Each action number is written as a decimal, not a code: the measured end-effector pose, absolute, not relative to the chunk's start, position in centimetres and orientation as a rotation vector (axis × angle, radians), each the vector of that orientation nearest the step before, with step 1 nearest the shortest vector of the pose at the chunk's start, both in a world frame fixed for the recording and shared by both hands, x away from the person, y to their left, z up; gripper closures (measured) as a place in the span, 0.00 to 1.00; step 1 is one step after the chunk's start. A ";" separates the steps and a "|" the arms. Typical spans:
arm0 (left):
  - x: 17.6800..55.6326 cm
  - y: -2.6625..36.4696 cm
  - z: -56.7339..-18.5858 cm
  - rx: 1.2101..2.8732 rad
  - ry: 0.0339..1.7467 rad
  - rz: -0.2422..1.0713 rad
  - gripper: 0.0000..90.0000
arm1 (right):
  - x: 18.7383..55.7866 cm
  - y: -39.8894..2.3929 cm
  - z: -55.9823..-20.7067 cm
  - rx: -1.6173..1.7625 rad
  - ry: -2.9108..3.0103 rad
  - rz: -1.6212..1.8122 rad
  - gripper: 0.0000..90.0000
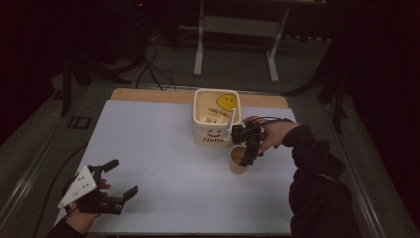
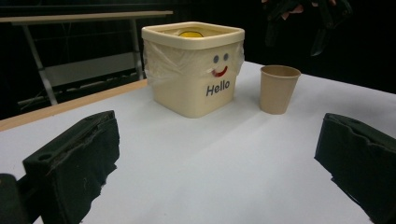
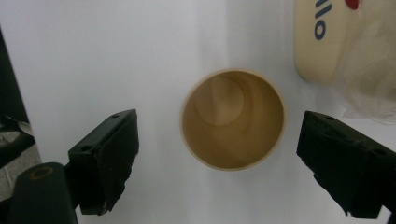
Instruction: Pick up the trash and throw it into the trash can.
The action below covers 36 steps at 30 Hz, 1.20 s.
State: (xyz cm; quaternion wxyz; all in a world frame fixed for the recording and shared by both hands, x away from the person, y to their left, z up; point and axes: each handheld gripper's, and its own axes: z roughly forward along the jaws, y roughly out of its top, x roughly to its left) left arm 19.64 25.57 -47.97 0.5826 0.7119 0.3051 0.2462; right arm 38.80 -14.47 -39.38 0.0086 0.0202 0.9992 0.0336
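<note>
The left gripper [image 1: 116,179] rests at the near left corner of the white table [image 1: 158,148], its jaws wide apart and holding nothing, probably waiting out of the way. On the right side, the right gripper [image 1: 249,148] hangs directly above the paper cup [image 1: 237,160], pointing down, jaws spread wider than the rim and not touching it; this looks like a position for taking the cup from above. The cup stands upright and empty, just in front of the cream bucket [image 1: 216,124] with the word "Hello", which has a plastic liner inside.
</note>
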 end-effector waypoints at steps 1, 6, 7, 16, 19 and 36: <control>19.6 25.6 -48.0 1.663 0.712 0.574 0.01 | 38.9 -14.5 -39.6 0.073 3.122 0.098 0.14; 19.7 25.5 -48.0 1.666 0.709 0.570 0.01 | 39.1 -14.6 -40.4 0.083 3.127 0.103 0.13; 19.7 25.5 -48.0 1.666 0.708 0.569 0.01 | 39.1 -14.6 -40.5 0.079 3.125 0.103 0.13; 19.7 25.5 -48.1 1.672 0.707 0.560 0.01 | 39.7 -14.8 -42.1 0.110 3.125 0.082 0.13; 19.7 25.4 -48.1 1.674 0.706 0.559 0.01 | 39.9 -14.8 -42.5 0.110 3.125 0.075 0.13; 19.7 25.5 -48.2 1.681 0.703 0.555 0.01 | 40.6 -14.8 -44.1 0.120 3.143 0.040 0.15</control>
